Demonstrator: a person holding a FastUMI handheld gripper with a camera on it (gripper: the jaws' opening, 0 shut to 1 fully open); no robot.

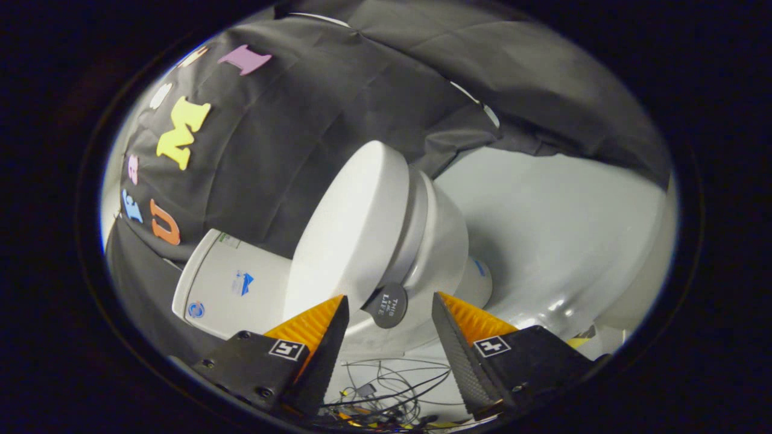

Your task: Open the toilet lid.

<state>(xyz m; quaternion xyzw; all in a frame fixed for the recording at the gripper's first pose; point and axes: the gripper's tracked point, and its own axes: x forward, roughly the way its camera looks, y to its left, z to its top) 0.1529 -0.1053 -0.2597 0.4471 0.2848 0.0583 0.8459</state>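
A white toilet fills the middle of the gripper view, seen heavily tilted. Its lid (353, 226) lies down flat on the seat and bowl (440, 247). The white tank (232, 283) sits behind the lid, against the black cloth wall. A round dark tab (389, 305) sticks out from the front rim of the lid. My gripper (390, 310) stands open, its two fingers on either side of that tab without touching it. The tab lies right between the fingertips.
The black cloth wall (338, 102) hangs behind and around the toilet. A pale glossy floor (543, 241) spreads out beyond the bowl. A tangle of thin wires (386, 386) lies on the floor under the fingers.
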